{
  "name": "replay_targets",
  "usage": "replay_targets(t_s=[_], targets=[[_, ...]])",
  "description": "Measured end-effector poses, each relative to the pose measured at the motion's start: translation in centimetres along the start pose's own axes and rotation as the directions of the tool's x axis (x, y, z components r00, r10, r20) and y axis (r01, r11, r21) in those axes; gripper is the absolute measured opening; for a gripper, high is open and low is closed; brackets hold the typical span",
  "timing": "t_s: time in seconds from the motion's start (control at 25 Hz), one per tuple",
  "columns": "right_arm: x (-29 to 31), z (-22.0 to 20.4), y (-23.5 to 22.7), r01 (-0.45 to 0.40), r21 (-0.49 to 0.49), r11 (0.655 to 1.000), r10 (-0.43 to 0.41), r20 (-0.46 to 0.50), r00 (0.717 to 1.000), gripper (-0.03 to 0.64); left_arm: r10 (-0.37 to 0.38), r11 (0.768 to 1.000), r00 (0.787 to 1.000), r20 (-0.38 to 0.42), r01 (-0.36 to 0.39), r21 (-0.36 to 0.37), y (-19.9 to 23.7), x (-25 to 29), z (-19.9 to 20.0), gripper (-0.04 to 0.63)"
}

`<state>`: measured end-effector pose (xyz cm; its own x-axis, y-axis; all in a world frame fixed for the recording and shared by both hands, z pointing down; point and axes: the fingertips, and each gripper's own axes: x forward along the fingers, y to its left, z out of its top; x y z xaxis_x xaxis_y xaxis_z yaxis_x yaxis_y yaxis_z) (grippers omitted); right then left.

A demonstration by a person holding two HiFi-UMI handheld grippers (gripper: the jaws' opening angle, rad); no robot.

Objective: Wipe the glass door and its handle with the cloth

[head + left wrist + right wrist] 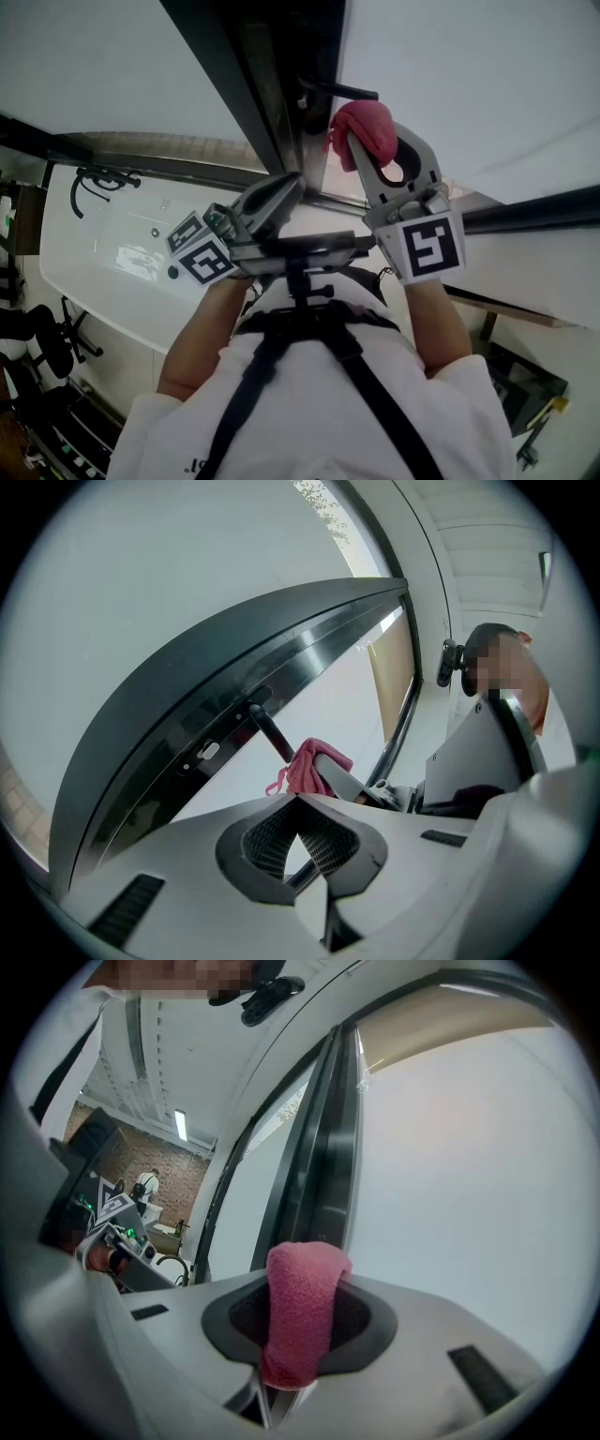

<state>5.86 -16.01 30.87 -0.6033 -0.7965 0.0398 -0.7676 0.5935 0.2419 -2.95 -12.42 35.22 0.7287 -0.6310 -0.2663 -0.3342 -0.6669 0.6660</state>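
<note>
My right gripper (pixel 354 141) is shut on a pink cloth (pixel 367 129), which bulges out of its jaws (pixel 300 1312) close to the glass door (pixel 450 84). The cloth sits just below the black door handle (pixel 339 90), near the dark door frame (pixel 272 103). In the left gripper view the handle (pixel 270 731) juts from the frame with the pink cloth (pixel 309 769) right beside it. My left gripper (pixel 281 192) is lower and to the left, its jaws closed tip to tip (pixel 298 799) with nothing between them.
Frosted glass panels (pixel 122 66) flank the dark frame on both sides. A white table (pixel 112 253) stands behind at the lower left, with black chairs (pixel 42 347) beside it. A dark rail (pixel 534 211) runs along the wall at right.
</note>
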Motion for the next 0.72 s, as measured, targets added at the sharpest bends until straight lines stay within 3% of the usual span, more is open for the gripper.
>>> replay_targets(t_s=[0.72], targets=[[0.22,-0.17,0.29,-0.019,-0.013,1.000,0.018,-0.019,1.000,0.090,0.011,1.000,1.000,-0.010,-0.010,0.011,0.08,0.48,-0.02,-0.008]])
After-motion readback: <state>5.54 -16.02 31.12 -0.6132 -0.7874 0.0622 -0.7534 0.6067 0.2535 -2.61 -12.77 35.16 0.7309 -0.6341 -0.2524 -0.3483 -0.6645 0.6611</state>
